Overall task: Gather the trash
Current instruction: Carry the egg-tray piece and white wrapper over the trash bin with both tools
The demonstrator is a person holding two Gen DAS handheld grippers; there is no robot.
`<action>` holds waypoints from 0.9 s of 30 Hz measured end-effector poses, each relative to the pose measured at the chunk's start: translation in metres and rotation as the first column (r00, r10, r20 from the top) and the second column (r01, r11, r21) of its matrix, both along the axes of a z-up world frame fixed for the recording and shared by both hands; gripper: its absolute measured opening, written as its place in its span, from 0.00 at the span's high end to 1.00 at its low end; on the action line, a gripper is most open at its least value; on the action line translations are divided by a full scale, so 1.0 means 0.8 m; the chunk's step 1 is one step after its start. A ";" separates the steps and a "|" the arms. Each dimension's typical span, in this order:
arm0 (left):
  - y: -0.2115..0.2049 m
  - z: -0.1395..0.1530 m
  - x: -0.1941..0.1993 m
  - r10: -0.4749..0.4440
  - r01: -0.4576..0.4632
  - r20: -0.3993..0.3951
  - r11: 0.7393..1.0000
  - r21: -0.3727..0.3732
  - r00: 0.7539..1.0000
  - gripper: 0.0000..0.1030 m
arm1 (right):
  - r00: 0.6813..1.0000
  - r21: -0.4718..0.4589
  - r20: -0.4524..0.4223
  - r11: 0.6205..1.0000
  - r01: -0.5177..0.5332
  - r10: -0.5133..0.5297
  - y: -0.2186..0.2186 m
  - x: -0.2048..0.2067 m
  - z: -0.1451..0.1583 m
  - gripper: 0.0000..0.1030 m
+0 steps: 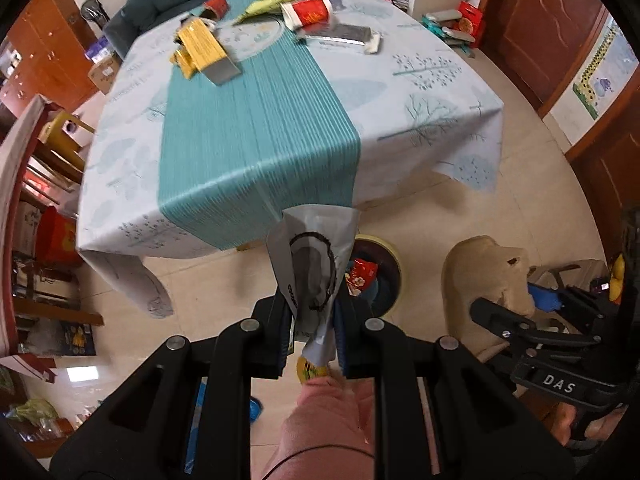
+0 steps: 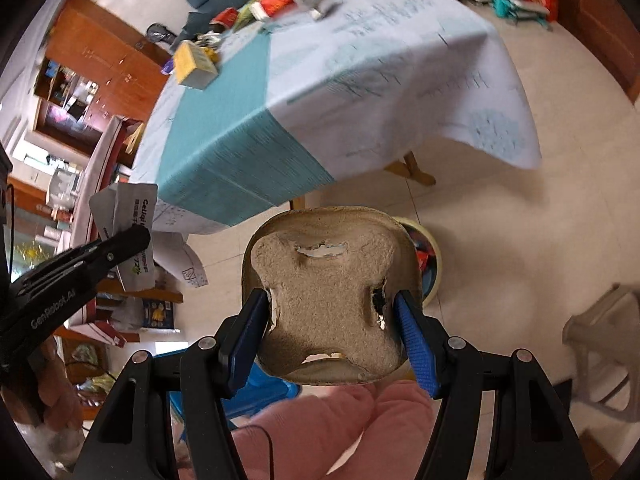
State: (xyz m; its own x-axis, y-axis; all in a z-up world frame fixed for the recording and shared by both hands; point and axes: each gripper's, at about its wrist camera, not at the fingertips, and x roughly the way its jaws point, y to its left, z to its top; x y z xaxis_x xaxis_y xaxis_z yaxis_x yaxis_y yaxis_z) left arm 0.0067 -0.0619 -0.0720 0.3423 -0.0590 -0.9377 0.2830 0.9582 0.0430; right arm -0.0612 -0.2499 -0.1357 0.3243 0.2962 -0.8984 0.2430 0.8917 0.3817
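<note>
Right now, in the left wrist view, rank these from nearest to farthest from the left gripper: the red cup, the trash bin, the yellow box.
1. Trash bin: on the floor just beyond the left gripper, partly hidden by its held wrapper.
2. Yellow box: far half of the table, left.
3. Red cup: farther back, lying on its side.

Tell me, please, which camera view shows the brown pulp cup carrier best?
The right wrist view: the pulp cup carrier fills the centre, clamped in the right gripper, its torn holes clear. The left wrist view shows it only side-on at the right, partly hidden.
</note>
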 end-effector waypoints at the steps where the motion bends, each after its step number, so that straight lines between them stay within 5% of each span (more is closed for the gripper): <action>1: -0.001 -0.007 0.003 0.000 0.000 -0.013 1.000 -0.011 1.000 0.85 | 1.000 0.005 -0.011 1.000 0.016 -0.016 -0.004 -0.001 -0.011 0.37; 15: -0.048 -0.202 0.038 -0.036 0.018 -0.134 0.991 -0.136 0.990 0.85 | 0.964 0.077 -0.140 0.968 0.238 -0.226 -0.035 0.002 -0.224 0.37; 27: -0.042 -0.388 0.075 -0.064 0.034 -0.203 0.988 -0.149 0.977 0.82 | 0.955 0.046 -0.163 0.965 0.259 -0.249 -0.050 0.037 -0.388 0.37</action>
